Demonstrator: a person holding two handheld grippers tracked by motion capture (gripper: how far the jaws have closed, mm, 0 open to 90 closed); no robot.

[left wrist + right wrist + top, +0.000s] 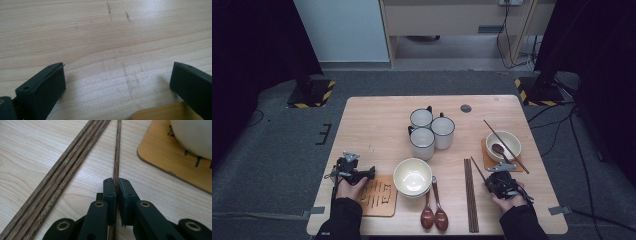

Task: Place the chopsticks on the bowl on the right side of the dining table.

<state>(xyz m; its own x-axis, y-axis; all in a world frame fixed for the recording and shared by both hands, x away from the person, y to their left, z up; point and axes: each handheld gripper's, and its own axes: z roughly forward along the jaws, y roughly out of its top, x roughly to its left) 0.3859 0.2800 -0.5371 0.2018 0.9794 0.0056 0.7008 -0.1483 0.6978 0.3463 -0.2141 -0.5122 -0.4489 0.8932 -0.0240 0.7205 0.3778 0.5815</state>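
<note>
Near the right front corner of the tabletop (362, 120), the right hand-held gripper (117, 185) is pinching one chopstick (116, 157) tightly; lifting it level is best. Beside it, the chopstick bundle (62, 172) and the coaster (165, 160) with a bowl (195, 135) are crowding the path. The left hand-held gripper (117, 80) is resting wide open, holding nothing.

chopstick (116, 157) | thin, dark brown wood | lying flat on the surface (30, 152) | sitting just beside the chopstick bundle (62, 170), clamped at one end
</note>
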